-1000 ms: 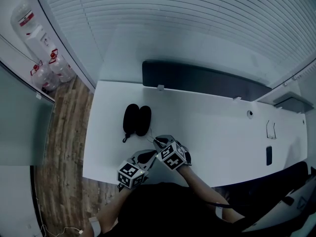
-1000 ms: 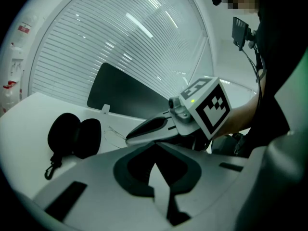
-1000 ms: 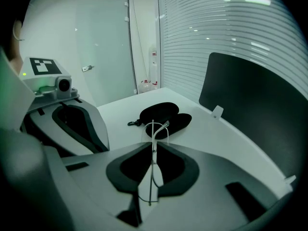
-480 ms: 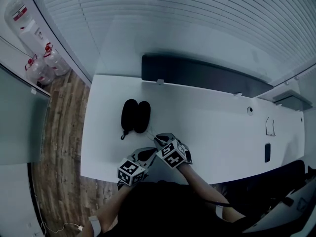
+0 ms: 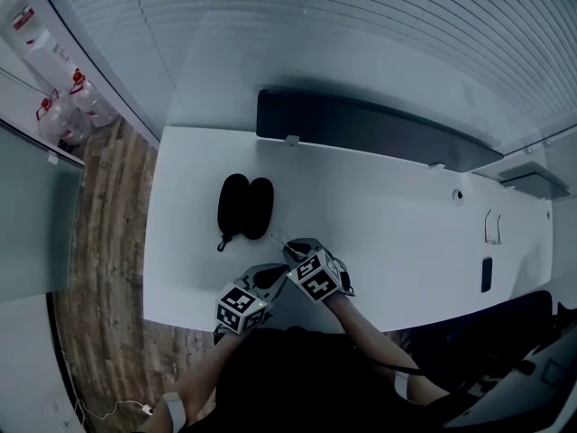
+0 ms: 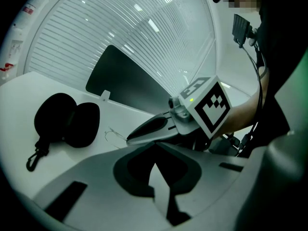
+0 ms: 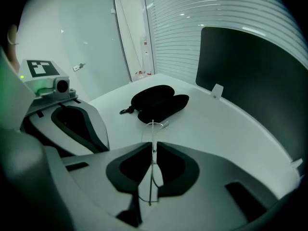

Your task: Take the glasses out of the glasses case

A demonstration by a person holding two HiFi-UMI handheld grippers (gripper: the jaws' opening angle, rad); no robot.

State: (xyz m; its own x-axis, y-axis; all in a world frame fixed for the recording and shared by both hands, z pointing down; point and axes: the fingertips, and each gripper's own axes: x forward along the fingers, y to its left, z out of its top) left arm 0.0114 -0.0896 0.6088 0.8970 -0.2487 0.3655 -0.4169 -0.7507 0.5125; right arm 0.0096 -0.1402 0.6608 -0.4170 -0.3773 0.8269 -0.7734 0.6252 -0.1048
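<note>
Matte black, soft-looking oval glasses case (image 5: 245, 207) lies open as two rounded halves, left of centre on the smooth white table (image 5: 388, 233). A dark flat panel (image 5: 361, 138) runs along the table's far edge, with white slatted blinds (image 5: 361, 34) above it and wood-grain floor (image 5: 99, 242) at the left. The thin, pale wire-frame glasses (image 7: 153, 129) are out of the case, just below it in the head view, pinched edge-on in the closed jaws of the grey plastic right gripper (image 7: 153, 147). The left gripper (image 6: 155, 149) beside it has its jaws together on nothing.
</note>
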